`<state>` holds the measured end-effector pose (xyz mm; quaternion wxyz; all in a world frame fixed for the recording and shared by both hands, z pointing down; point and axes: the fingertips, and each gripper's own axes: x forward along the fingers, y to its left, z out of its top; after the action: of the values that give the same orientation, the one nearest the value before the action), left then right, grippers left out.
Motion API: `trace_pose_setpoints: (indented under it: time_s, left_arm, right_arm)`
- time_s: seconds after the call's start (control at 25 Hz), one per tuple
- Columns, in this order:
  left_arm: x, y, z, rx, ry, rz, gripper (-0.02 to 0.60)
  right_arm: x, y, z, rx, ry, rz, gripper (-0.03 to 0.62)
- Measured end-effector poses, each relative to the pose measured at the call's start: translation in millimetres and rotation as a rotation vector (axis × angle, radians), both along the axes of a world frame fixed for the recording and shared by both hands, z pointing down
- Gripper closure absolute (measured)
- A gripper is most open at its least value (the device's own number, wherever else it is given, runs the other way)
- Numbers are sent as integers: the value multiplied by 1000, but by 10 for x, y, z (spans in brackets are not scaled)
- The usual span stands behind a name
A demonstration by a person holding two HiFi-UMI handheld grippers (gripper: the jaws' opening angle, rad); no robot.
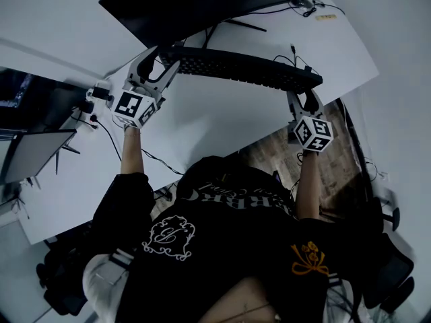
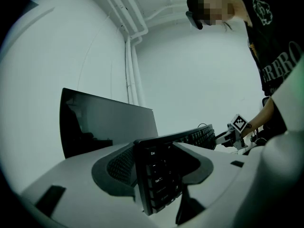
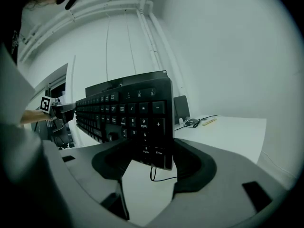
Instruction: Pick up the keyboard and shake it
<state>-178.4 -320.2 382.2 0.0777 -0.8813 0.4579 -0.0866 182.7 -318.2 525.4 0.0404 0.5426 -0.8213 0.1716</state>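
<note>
The left gripper [image 1: 160, 64] is clamped on the left end of the keyboard [image 1: 242, 67], by the Esc and Tab keys. The right gripper [image 1: 302, 98] grasps the right end at the number pad, and both pairs of jaws stand wide around the board. The keyboard hangs between them, clear of the desk [image 1: 222, 116] and just nearer than the monitor [image 1: 188, 5], with its cable [image 3: 152, 175] dangling below.

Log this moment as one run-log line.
keyboard: held clear of desk, tilted steeply, cable hanging | left gripper: clamped on Esc end | right gripper: clamped on numpad end
</note>
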Motion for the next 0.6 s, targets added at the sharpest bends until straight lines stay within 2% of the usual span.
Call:
trace_pose_setpoints:
  time_s: [0.16,0.28,0.6]
  left_arm:
    - [22,8,-7,5,-8,0,328]
    - [40,-6,30,-23,7,-2,328]
    - [76,-173,414,-208,53,-4,328]
  right_arm:
    - [24,15,-14,1,12,4,319]
    - [48,36,3,-22,11,0,319]
    - [136,106,212,-141,36,-4,321]
